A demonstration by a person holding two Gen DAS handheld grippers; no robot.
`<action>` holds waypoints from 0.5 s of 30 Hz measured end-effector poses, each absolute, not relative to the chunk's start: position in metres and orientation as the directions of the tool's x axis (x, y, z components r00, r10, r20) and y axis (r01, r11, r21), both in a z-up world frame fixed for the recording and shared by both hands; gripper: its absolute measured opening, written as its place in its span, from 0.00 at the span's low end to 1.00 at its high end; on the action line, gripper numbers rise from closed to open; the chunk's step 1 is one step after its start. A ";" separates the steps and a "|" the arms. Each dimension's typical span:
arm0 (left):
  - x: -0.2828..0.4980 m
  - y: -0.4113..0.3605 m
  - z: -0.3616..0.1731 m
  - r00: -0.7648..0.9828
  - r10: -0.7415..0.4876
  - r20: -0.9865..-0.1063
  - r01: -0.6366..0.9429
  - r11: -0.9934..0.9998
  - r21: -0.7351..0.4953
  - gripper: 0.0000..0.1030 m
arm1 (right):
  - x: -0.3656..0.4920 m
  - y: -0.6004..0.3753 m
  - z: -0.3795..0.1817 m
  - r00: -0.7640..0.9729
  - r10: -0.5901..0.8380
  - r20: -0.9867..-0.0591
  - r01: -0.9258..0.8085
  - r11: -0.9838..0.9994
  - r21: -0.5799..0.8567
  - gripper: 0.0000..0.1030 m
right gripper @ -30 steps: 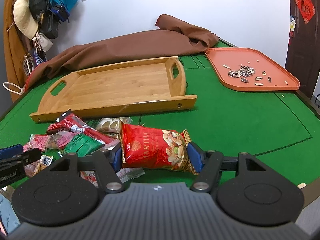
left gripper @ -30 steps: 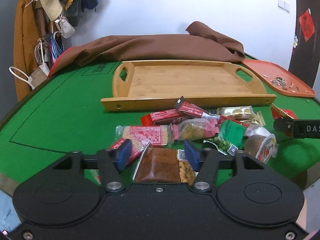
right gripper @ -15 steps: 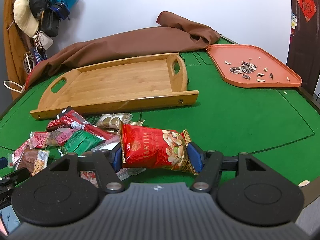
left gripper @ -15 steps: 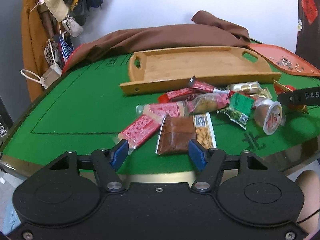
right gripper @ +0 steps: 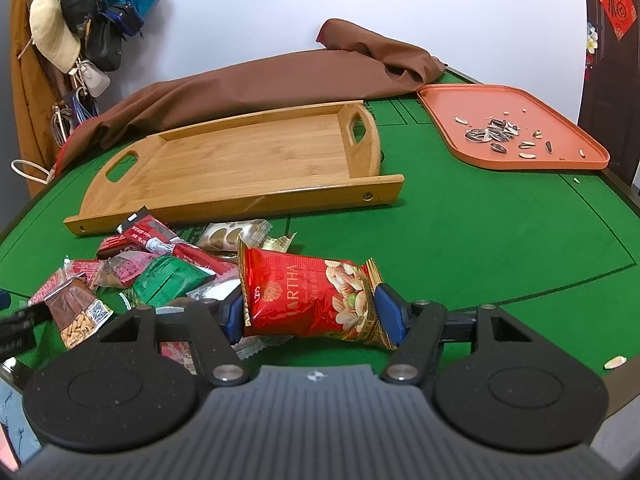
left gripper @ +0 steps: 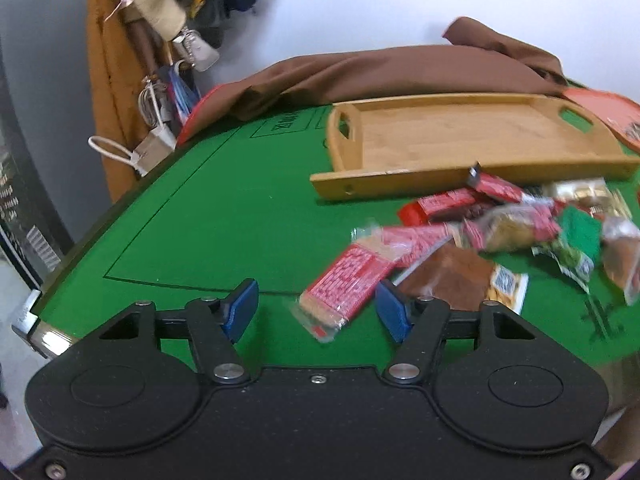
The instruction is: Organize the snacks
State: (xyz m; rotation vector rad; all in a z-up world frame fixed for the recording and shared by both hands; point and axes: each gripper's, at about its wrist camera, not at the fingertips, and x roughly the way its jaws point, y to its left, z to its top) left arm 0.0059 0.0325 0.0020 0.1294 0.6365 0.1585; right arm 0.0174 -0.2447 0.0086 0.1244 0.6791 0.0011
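Note:
My right gripper (right gripper: 314, 312) is shut on a red nut bag (right gripper: 310, 300) and holds it over the table's front edge. A pile of snack packets (right gripper: 160, 272) lies to its left, in front of the empty wooden tray (right gripper: 240, 160). My left gripper (left gripper: 318, 312) is open and empty. A red-patterned cracker packet (left gripper: 344, 284) lies between its blue pads, nearer the right one. A brown nut packet (left gripper: 460, 280) lies just right of it. The wooden tray shows in the left wrist view (left gripper: 460, 136) behind the pile.
An orange tray (right gripper: 516, 124) with sunflower seed shells sits at the back right. A brown cloth (right gripper: 260, 88) lies bunched behind the wooden tray. Bags and hats (right gripper: 80, 32) hang at the far left. A stray shell (right gripper: 614, 362) lies near the front right edge.
My left gripper has pulled back and swung left off the brown packet, staying open. My right gripper still grips the red nut bag and has hardly moved.

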 end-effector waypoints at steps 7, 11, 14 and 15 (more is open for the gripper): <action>-0.004 0.036 0.023 0.817 0.157 -0.555 -0.126 0.988 0.094 0.66 | 0.016 -0.247 0.011 0.782 0.040 -0.622 0.043 0.992 0.117 0.65; -0.022 0.026 0.033 0.816 0.018 -0.577 -0.033 0.999 -0.016 0.66 | 0.016 -0.248 0.011 0.781 0.042 -0.623 0.044 0.992 0.121 0.66; -0.023 0.014 0.029 0.795 -0.054 -0.604 0.019 0.998 -0.064 0.60 | 0.016 -0.248 0.010 0.780 0.046 -0.623 0.043 0.991 0.127 0.66; -0.021 0.010 0.026 0.781 -0.062 -0.622 0.023 0.997 -0.071 0.55 | 0.016 -0.249 0.010 0.781 0.048 -0.623 0.042 0.991 0.129 0.66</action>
